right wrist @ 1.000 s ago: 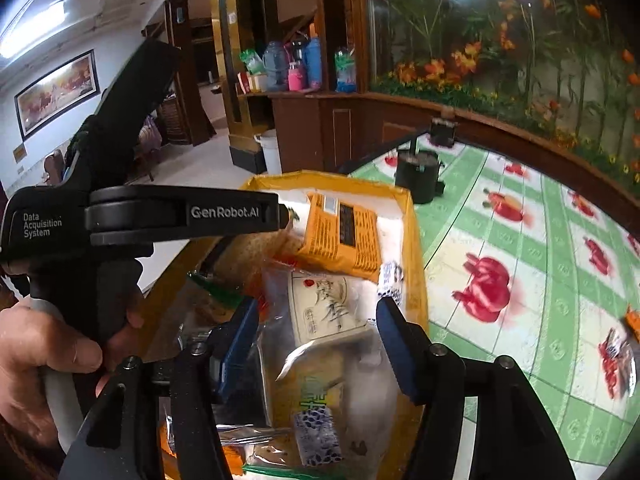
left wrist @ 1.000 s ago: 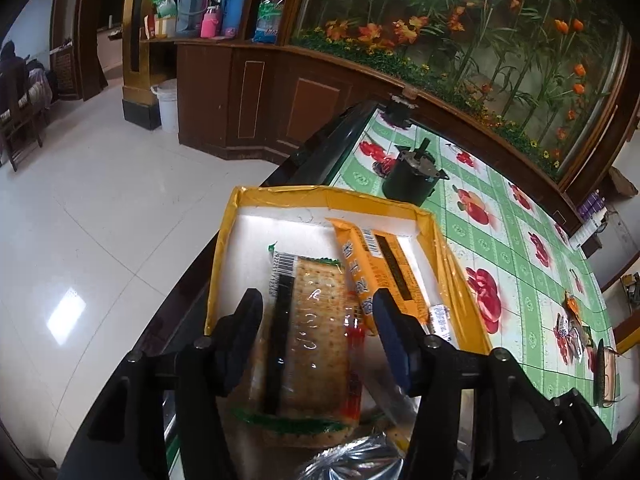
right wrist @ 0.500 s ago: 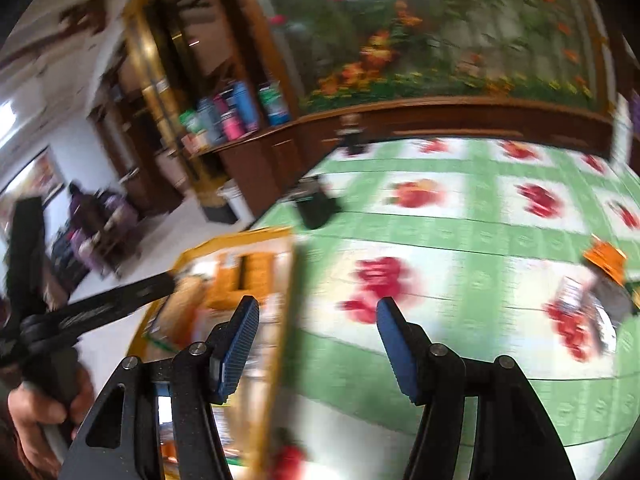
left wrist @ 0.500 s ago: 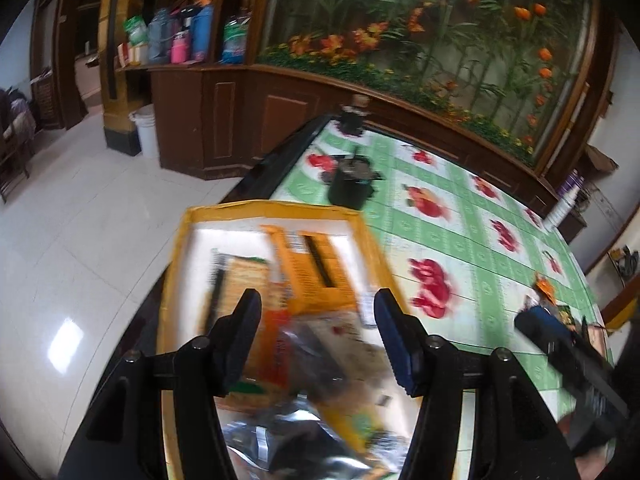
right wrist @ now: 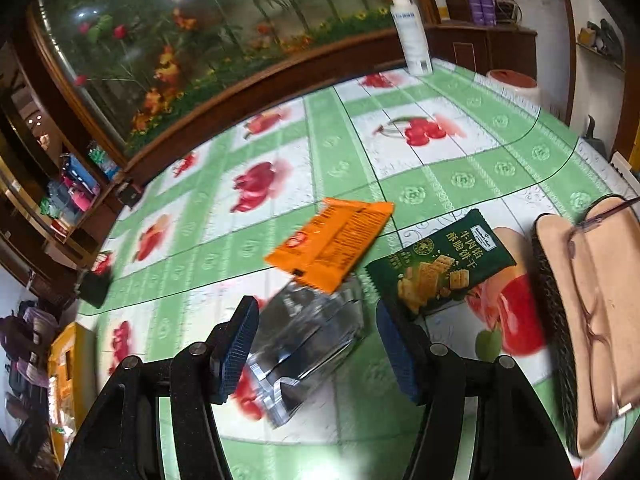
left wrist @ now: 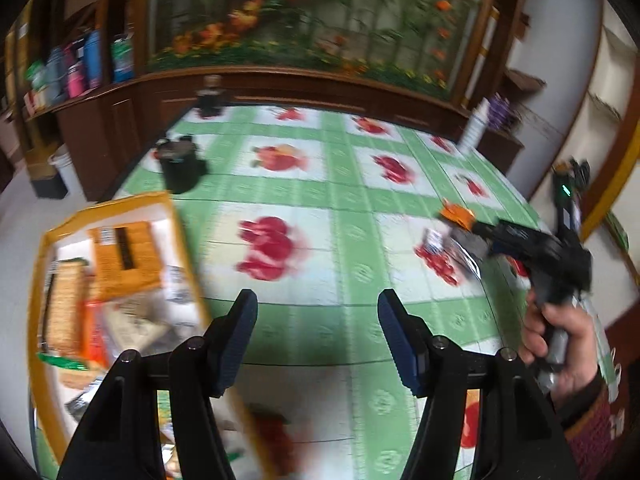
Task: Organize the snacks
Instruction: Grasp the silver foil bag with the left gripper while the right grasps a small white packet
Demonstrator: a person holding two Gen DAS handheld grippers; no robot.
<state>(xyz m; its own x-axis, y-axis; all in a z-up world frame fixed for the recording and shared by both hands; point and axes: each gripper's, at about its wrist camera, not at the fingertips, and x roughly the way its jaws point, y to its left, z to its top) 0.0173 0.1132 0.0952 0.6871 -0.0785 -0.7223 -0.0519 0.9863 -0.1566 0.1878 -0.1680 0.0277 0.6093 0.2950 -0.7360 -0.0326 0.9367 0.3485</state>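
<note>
A yellow box [left wrist: 48, 236] holding several snack packs sits at the table's left end; it also shows far left in the right wrist view [right wrist: 64, 344]. My left gripper [left wrist: 318, 312] is open and empty over bare tablecloth, right of the box. My right gripper [right wrist: 316, 320] is open, low over a silver foil pack [right wrist: 308, 332] that lies between its fingers. An orange pack [right wrist: 332, 240] overlaps the silver one. A dark green cracker pack [right wrist: 440, 260] lies just right. In the left wrist view the right gripper [left wrist: 484, 228] reaches toward those packs [left wrist: 440, 240].
A tan case with glasses on it [right wrist: 592, 312] lies at the right table edge. A white spray bottle [right wrist: 412, 32] stands at the far edge. A black pot [left wrist: 180, 164] stands beyond the box. The tablecloth is green and white with fruit prints.
Both grippers have swung right, away from the yellow box. The right one has travelled across the table to the loose packs and now hovers over the silver one.
</note>
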